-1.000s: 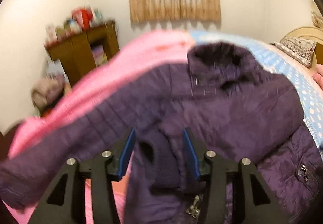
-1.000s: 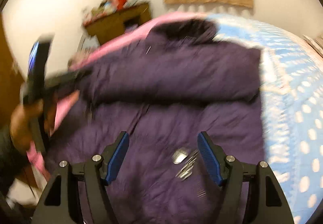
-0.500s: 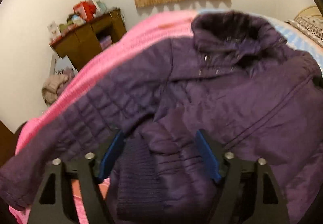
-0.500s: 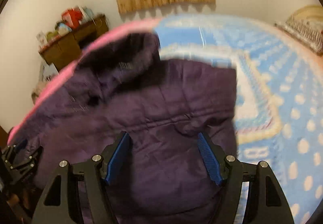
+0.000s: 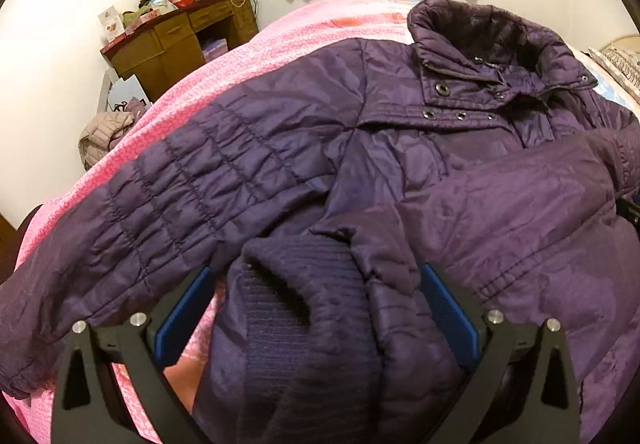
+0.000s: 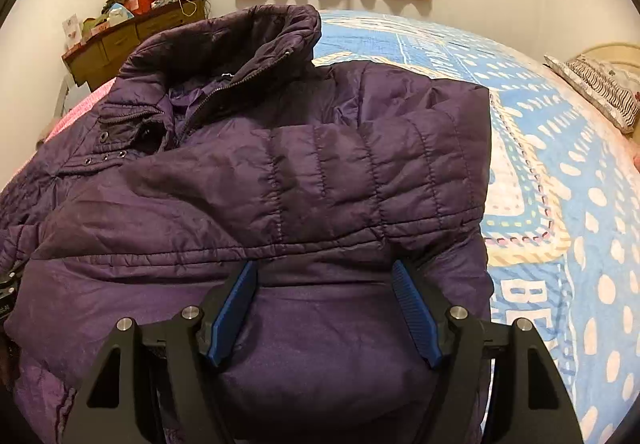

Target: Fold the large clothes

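Observation:
A dark purple quilted jacket [image 5: 400, 148] lies front up on the bed, collar toward the far wall; it also shows in the right wrist view [image 6: 304, 180]. One sleeve lies folded across the chest [image 6: 360, 180]. Its ribbed knit cuff [image 5: 304, 308] sits between the jaws of my left gripper [image 5: 316, 308], which stand wide open around it without pinching. The other sleeve [image 5: 152, 220] stretches out left over the pink blanket. My right gripper [image 6: 324, 304] is open and empty, just above the jacket's lower body.
A pink blanket [image 5: 280, 44] covers the bed's left part and a blue dotted bedspread [image 6: 560, 172] the right. A cluttered wooden desk [image 5: 176, 40] stands by the far left wall. A striped pillow [image 6: 600, 84] lies at the far right.
My left gripper opened and let the sleeve cuff down across the jacket. My right gripper swung right and now sits over the jacket's lower body. The blur has settled.

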The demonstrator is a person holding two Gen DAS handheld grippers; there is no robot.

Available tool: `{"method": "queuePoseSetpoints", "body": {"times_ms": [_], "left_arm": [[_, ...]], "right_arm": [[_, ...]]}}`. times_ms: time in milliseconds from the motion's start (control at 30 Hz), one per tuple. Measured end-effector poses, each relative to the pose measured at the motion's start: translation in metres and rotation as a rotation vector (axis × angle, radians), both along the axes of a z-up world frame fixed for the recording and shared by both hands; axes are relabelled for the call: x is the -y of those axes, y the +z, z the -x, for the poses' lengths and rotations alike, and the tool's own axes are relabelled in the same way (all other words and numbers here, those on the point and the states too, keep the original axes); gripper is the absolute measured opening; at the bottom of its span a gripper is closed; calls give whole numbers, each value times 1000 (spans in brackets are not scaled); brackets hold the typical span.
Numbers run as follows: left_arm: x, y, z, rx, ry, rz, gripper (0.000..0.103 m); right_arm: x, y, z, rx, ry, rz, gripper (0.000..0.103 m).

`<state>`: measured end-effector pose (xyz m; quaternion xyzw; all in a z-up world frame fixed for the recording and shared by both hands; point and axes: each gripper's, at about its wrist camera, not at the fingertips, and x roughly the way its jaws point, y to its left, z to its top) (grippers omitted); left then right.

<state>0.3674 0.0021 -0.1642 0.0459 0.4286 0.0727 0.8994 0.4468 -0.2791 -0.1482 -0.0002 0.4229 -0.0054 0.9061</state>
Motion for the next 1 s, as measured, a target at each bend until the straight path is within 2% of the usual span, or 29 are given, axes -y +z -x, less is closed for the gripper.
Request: {"method": "queuePoseSetpoints", "body": {"times_ms": [267, 333, 400, 467, 500, 600, 733, 833, 867, 1000], "left_arm": [[-2, -1, 1, -2, 3, 30, 103], [-5, -1, 0, -3, 3, 36, 103], [-6, -1, 1, -1, 4, 44, 103], [-7, 0, 2, 1, 7, 52, 103], [-7, 0, 2, 2, 8, 56, 103], [-8, -1, 1, 1, 7, 61, 103], [-10, -1, 1, -1, 9, 79, 103], [-12, -1, 2, 1, 14, 82, 103], [-12, -1, 2, -1, 15, 83, 103], [-14, -2, 1, -5, 13, 86, 103]], "right_arm": [[-6, 1, -5, -17, 7, 53, 72], [-8, 8, -9, -50, 13, 72, 72], [-8, 21, -8, -75, -39, 56, 72], [-11, 47, 4, -20, -74, -59, 72], [-21, 60, 10, 20, -61, -83, 72], [-60, 74, 18, 89, 83, -109, 72], [-105, 45, 7, 27, 177, -82, 72], [-113, 13, 1, -38, 171, -50, 72], [-113, 3, 2, -36, 178, -34, 72], [-108, -4, 4, -15, 180, -53, 73]]}}
